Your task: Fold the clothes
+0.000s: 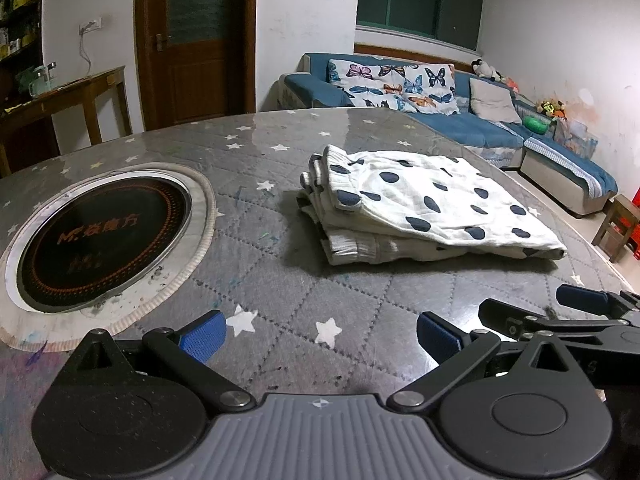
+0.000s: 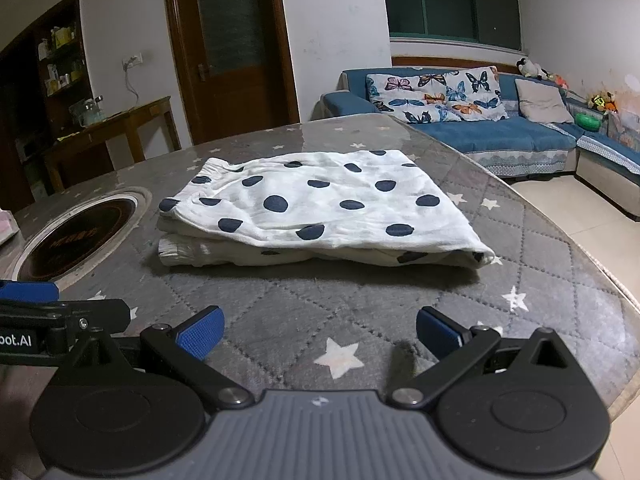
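A white garment with dark blue dots (image 1: 424, 208) (image 2: 320, 210) lies folded in a flat stack on the grey star-patterned table cover (image 1: 280, 280) (image 2: 300, 312). My left gripper (image 1: 320, 338) is open near the table's front, short of the garment, with nothing between its blue pads. My right gripper (image 2: 320, 334) is also open and empty, a little way in front of the folded stack. In the left wrist view the right gripper's blue fingertip (image 1: 580, 296) shows at the right edge; the left gripper's fingertip (image 2: 28, 291) shows at the left edge of the right wrist view.
A round black induction hob (image 1: 104, 236) (image 2: 80, 236) is set into the table left of the garment. Beyond the table stand a blue sofa with butterfly cushions (image 1: 400, 88) (image 2: 460, 120), a wooden door (image 1: 196, 36), a wooden side table (image 1: 72, 100) and a small stool (image 1: 620, 228).
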Demonstrator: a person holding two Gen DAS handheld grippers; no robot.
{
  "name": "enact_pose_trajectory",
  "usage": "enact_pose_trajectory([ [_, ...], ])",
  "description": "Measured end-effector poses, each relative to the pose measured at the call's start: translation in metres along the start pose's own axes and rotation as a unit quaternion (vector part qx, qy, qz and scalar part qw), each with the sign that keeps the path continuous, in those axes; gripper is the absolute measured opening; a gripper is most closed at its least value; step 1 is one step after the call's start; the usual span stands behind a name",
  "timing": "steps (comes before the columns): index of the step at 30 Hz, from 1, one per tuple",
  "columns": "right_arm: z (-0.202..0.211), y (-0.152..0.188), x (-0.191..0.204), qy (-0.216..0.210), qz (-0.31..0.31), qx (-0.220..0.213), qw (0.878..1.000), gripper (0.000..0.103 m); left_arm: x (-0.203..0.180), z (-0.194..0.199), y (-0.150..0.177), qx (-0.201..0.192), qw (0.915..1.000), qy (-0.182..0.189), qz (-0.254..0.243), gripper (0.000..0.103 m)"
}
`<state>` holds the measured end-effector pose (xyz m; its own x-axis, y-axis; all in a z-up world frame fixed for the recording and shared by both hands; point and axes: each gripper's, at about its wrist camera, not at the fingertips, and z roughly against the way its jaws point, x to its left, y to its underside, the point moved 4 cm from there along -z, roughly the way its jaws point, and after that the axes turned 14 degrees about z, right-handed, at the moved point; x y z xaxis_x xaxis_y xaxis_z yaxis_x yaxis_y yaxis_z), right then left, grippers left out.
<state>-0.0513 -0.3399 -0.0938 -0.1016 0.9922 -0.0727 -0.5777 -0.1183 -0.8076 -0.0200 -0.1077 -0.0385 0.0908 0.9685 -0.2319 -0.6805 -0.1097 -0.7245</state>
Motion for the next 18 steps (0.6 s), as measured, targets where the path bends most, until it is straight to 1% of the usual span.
enact_pose_trajectory([
  [18, -0.016, -0.003, 0.000, 0.003, -0.001, 0.011, 1.000, 0.103, -0.003, -0.017, -0.006, 0.011, 0.9999, 0.003, -0.010, 0.103],
])
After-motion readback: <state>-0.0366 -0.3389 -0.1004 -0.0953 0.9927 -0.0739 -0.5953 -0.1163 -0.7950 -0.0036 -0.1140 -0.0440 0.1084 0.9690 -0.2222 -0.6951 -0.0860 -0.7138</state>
